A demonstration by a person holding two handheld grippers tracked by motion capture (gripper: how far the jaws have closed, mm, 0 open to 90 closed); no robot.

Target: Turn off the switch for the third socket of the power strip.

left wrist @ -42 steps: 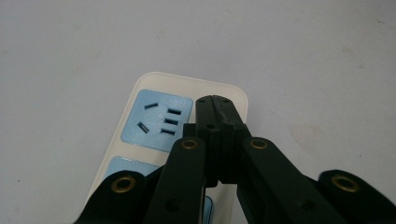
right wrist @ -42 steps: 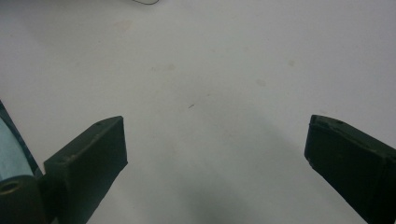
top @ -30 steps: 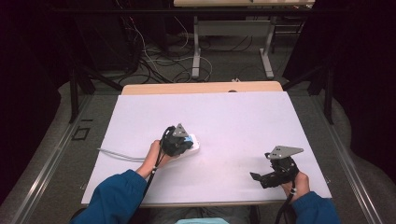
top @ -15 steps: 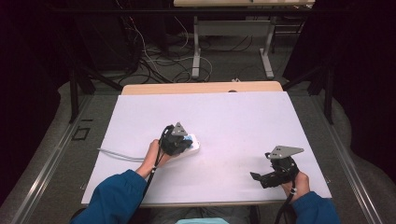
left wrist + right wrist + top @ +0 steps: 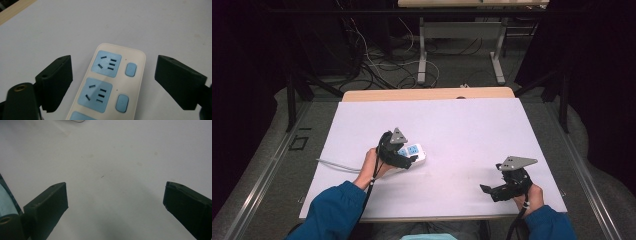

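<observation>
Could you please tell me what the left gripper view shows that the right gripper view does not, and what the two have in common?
The left gripper view alone shows a cream plastic power strip with light blue sockets and light blue switches, lying between the spread jaws of the left gripper with a gap on each side. A strip of tan wooden table edge crosses its top left corner. The right gripper view alone shows the right gripper, jaws spread over bare surface bearing faint smudges. Both share the white table surface and a pair of open black jaws.

Lab-style recording room: white-topped table point(image 5: 472, 125), dark curtains point(image 5: 597, 60), loose floor cables point(image 5: 377, 65), far desk frame point(image 5: 462, 35).
</observation>
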